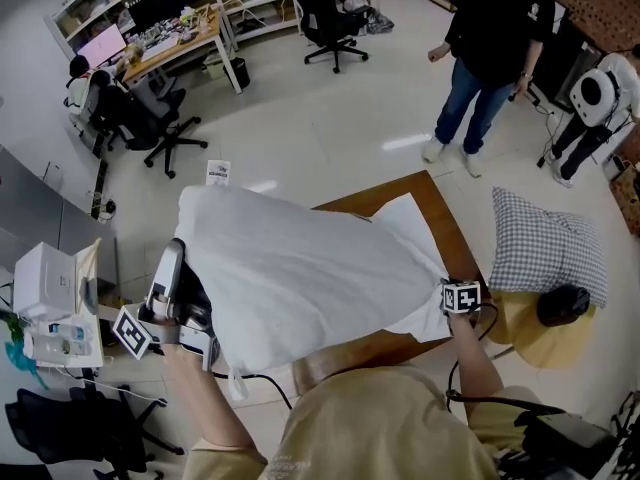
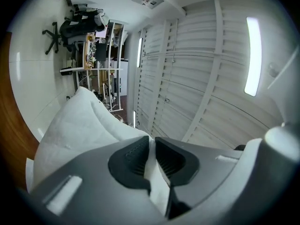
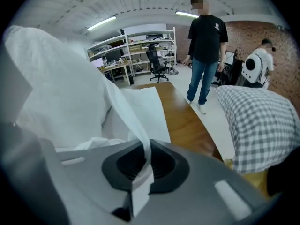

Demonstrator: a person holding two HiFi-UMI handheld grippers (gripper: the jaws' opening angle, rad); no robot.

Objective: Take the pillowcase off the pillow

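Two grippers, both busy. The left gripper [image 2: 151, 161] has its jaws squeezed together on a fold of white cloth at the end of the pillow [image 1: 300, 268]. I honestly can't say whether that fold is the pillow itself or the case over it. The right gripper [image 3: 143, 165] is clamped just as tight on a thin strip of the pillowcase [image 1: 412, 230].

In the head view the big white pillow hangs dead centre, lifted above the one wooden table [image 1: 445, 223]. The left gripper sits at its 8 o'clock end and the right one at 4 o'clock. The loose part of the pillowcase lies flat on the tabletop around 2 o'clock from the pillow.

So that's two pillows in total, because there's also a single checked pillow [image 1: 548, 238] off the table at 3 o'clock. One person [image 1: 495, 28] stands at 1 o'clock. I count one black office chair [image 1: 325, 16] at 12 o'clock and a second chair [image 1: 140, 118] at 10 o'clock, both beside desks.
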